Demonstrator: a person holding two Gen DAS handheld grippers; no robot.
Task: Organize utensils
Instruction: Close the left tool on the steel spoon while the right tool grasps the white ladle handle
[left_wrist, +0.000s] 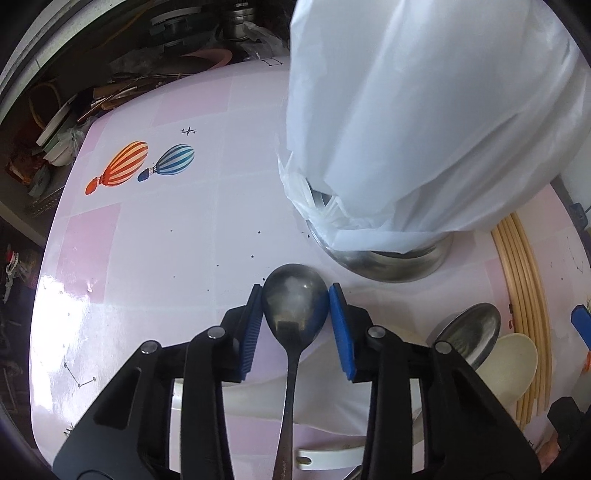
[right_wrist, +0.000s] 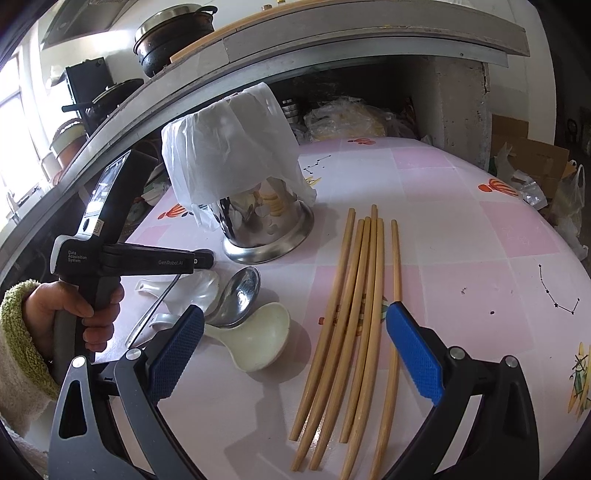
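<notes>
My left gripper (left_wrist: 295, 295) is shut on a metal spoon (left_wrist: 295, 306), its blue pads touching both sides of the bowl, held above the pink table. In the right wrist view the left gripper (right_wrist: 203, 258) hovers near the steel utensil holder (right_wrist: 266, 229), which is draped with a white plastic bag (right_wrist: 229, 147). A second metal spoon (right_wrist: 236, 295), a cream plastic spoon (right_wrist: 258, 336) and white ceramic spoons (right_wrist: 192, 288) lie on the table. Several wooden chopsticks (right_wrist: 354, 325) lie between the fingers of my open, empty right gripper (right_wrist: 295, 354).
The pink checked tablecloth (right_wrist: 461, 229) bears balloon prints (left_wrist: 129, 166). Cluttered shelves with pots and bags (right_wrist: 343, 118) stand behind the table. Cardboard boxes and plastic bags (right_wrist: 535, 173) sit beyond the right edge.
</notes>
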